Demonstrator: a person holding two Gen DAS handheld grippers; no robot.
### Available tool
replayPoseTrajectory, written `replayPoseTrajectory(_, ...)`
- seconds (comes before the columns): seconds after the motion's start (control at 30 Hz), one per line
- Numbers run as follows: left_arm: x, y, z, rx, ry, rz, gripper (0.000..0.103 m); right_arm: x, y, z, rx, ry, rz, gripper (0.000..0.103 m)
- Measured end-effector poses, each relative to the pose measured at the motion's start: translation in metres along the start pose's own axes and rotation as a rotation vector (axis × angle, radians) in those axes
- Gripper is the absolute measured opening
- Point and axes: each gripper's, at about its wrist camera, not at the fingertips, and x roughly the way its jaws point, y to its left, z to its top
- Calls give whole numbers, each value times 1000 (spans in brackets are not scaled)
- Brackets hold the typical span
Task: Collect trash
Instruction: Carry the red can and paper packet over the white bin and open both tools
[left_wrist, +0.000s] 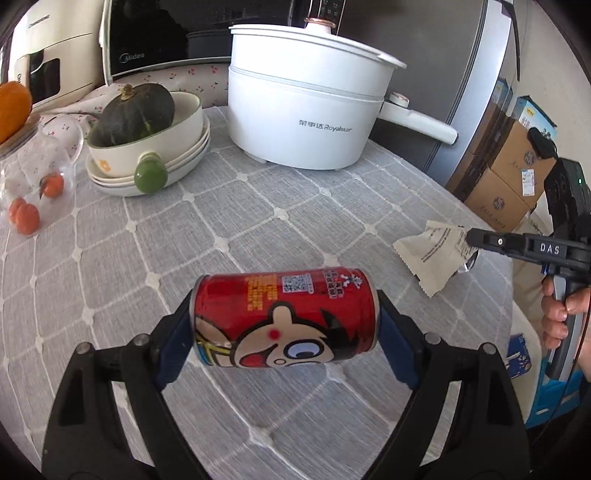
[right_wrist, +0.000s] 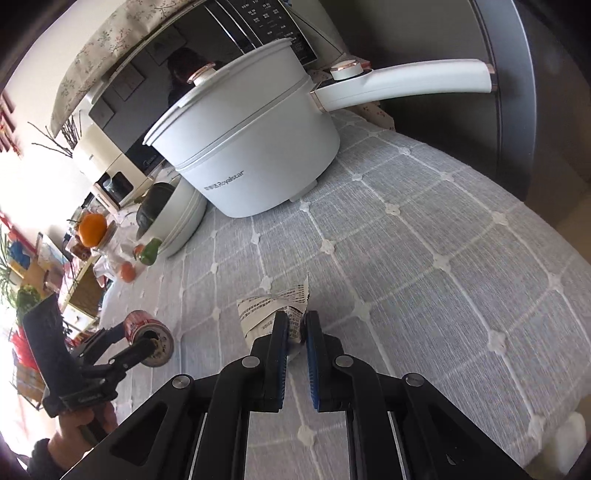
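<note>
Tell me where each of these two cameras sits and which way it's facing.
Left wrist: on the left gripper, looking down along its fingers, clamped on a red can above the grey tablecloth; the right gripper and its hand show at the right.
Right wrist: on the right gripper, tilted, pinching a paper wrapper; the left gripper and its hand show at lower left.
Shared: can, wrapper, white Royalstar pot, squash in a bowl.

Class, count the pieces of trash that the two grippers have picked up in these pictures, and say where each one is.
2. The red drink can lies sideways between the left gripper's pads. The crumpled white wrapper is pinched in the right gripper. More trash may lie out of view.
</note>
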Motion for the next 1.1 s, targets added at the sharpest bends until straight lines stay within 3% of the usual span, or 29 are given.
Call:
replayPoseTrajectory(0.2, -46, -29, -18, -13, -18, 15, 88, -55, 9, -26, -11, -17, -8, 10)
replayPoseTrajectory(0.63, -122, -110, -61, 84, -43, -11, 88, -156, 24, -81, -54, -53, -52, 10)
replayPoseTrajectory(0.93, -135, -157, -86, 124, -43, -52, 88, -207, 2, -112, -46, -73, -100, 10)
replayPoseTrajectory(1.1, -125, -186, -97, 120, -23, -111, 88, -226, -28, -128, -26, -67, -178, 10)
